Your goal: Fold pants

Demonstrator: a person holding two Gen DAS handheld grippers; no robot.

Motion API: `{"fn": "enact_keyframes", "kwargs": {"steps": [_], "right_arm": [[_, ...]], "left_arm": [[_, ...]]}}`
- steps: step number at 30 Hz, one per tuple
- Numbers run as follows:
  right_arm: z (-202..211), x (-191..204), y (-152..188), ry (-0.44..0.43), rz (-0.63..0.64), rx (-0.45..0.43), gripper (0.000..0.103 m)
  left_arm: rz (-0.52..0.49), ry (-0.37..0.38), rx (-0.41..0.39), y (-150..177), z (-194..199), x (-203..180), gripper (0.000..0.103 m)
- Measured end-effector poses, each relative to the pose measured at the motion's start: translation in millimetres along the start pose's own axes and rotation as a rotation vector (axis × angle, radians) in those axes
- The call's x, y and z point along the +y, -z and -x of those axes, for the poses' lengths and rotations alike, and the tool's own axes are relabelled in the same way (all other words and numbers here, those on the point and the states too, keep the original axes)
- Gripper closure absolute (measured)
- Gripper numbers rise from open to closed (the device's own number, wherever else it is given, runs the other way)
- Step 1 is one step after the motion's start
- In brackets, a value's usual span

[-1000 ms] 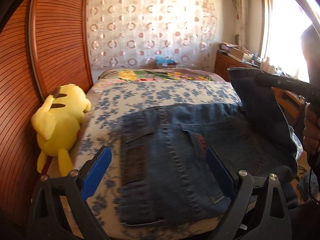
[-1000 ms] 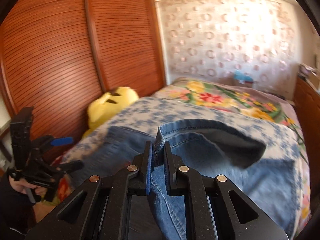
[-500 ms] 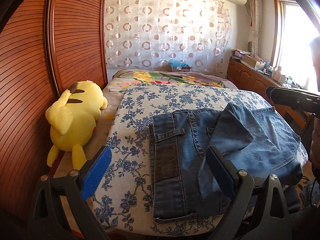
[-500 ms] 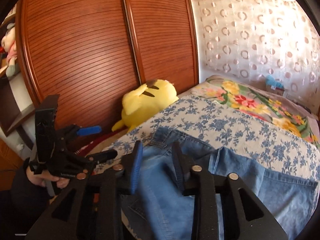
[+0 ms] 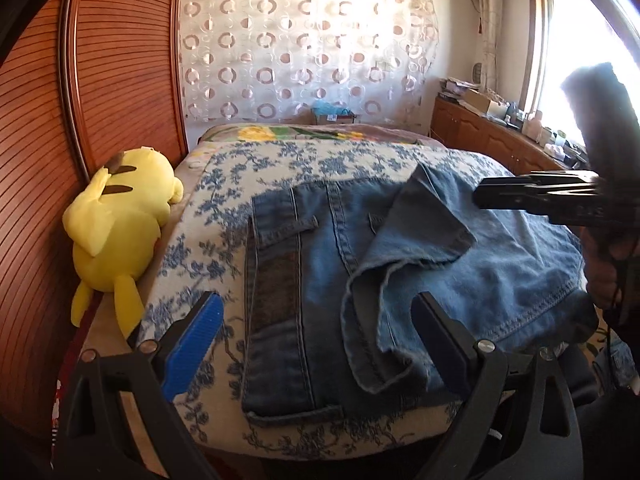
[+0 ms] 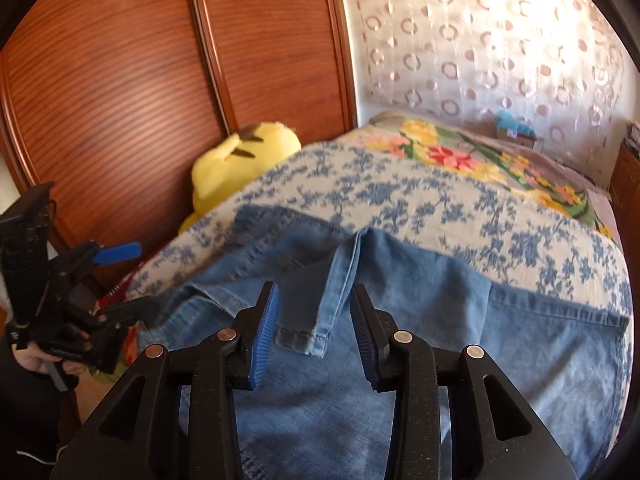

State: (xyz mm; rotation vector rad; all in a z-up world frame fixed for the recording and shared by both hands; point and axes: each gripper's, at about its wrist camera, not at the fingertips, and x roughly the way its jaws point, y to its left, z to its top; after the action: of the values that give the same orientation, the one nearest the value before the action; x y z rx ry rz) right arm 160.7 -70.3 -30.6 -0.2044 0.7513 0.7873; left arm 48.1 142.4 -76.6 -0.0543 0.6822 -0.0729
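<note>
Our right gripper [image 6: 314, 330] has just been opening; its blue pads stand apart with a folded strip of the jeans [image 6: 460, 320] lying loose between them, touched by neither. Our left gripper [image 5: 320, 336] is spread wide above the near edge of the denim, grasping nothing. The jeans lie on the blue-flowered bedspread [image 5: 224, 236], one leg doubled back over the seat, its hem rumpled; a yellow plush toy [image 5: 116, 224] rests beside the bed against the wooden wardrobe [image 6: 120, 80].
</note>
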Motion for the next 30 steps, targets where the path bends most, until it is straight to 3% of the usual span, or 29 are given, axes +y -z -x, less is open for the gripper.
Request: {"fn": "enact_keyframes", "kwargs": {"steps": [3, 6, 11, 17, 19, 25, 30], "right_arm": [[-16, 3, 4, 0.005, 0.004, 0.044, 0.066], [-28, 4, 7, 0.016, 0.006, 0.084, 0.065], [-46, 0, 17, 0.039, 0.000, 0.151, 0.064], [-55, -5, 22, 0.022, -0.023, 0.180, 0.064], [-59, -6, 22, 0.020, -0.027, 0.199, 0.065], [-55, -1, 19, 0.002, -0.003, 0.190, 0.089], [-41, 4, 0, -0.022, 0.041, 0.141, 0.098]], "left_arm": [[0.013, 0.028, 0.005, 9, 3, -1, 0.010], [0.017, 0.057, 0.011, 18, 6, -5, 0.020], [0.024, 0.113, 0.013, 28, 8, -10, 0.050], [0.002, 0.132, 0.025, 32, 8, -20, 0.066], [-0.004, 0.132, 0.032, 34, 7, -22, 0.066], [-0.023, 0.159, 0.029, 38, 9, -28, 0.091], [-0.025, 0.194, 0.035, 36, 10, -27, 0.097]]}}
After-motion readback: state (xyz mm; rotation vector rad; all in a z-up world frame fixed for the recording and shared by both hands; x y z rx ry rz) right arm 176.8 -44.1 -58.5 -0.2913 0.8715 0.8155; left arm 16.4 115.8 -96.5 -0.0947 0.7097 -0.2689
